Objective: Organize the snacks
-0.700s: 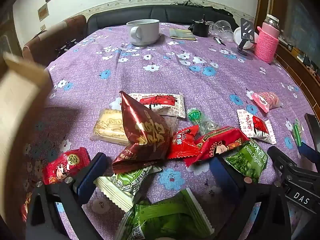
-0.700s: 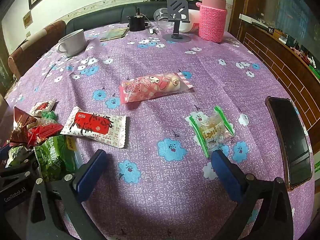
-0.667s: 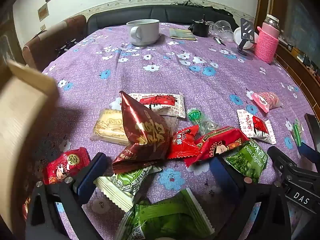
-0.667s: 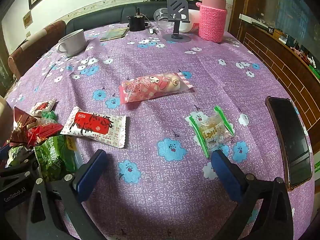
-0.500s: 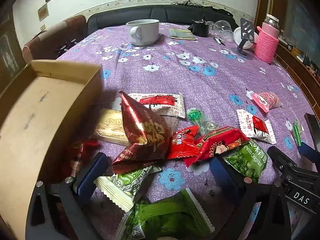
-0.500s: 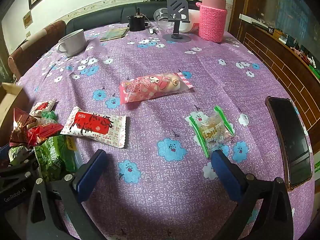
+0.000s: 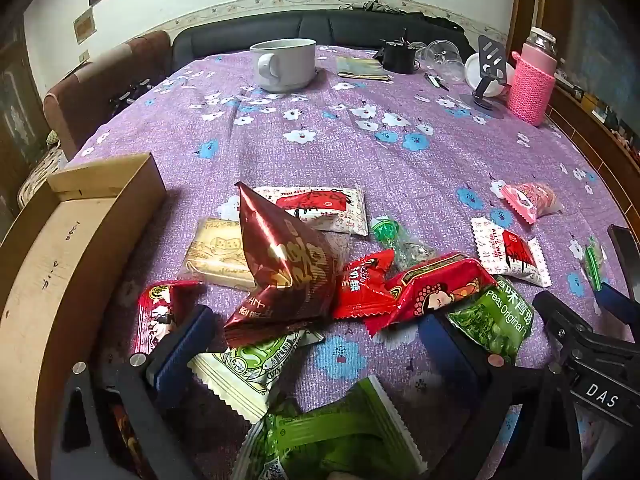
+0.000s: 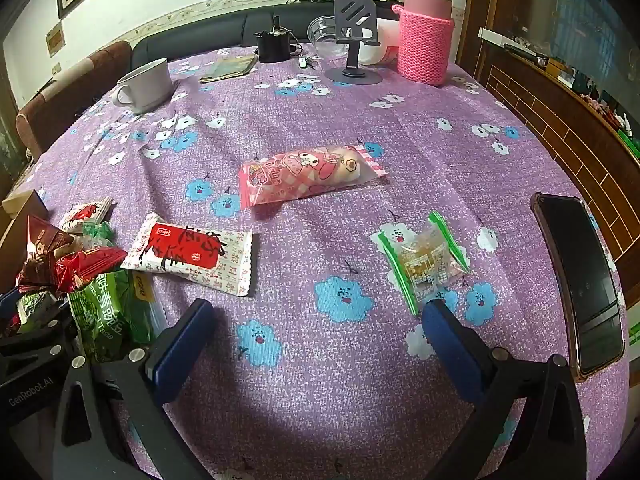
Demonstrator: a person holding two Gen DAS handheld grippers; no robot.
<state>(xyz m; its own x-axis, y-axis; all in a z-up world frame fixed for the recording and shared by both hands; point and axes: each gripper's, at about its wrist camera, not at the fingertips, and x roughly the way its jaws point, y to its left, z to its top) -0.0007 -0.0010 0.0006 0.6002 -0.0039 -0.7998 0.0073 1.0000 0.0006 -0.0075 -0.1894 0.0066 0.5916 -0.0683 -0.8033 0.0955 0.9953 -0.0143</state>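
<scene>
A heap of snack packets lies on the purple flowered tablecloth. In the left wrist view a dark red foil pouch [image 7: 286,268] tops it, with red packets [image 7: 432,288], a beige biscuit pack [image 7: 218,256] and green pea bags [image 7: 496,320] around. An open cardboard box [image 7: 72,256] stands at the left. My left gripper [image 7: 316,344] is open and empty over the heap's near edge. My right gripper [image 8: 316,340] is open and empty above bare cloth. Ahead of it lie a pink packet [image 8: 308,176], a red-and-white packet [image 8: 192,254] and a green-edged clear packet [image 8: 424,260].
A white mug [image 7: 286,64], a pink knitted bottle [image 8: 426,28], a phone stand [image 8: 354,44] and small items stand at the table's far side. A black phone [image 8: 580,284] lies at the right edge. A sofa and chairs surround the table.
The cardboard box has come down from close to the left camera and now rests on the table at the left of the heap. Both grippers have stayed still.
</scene>
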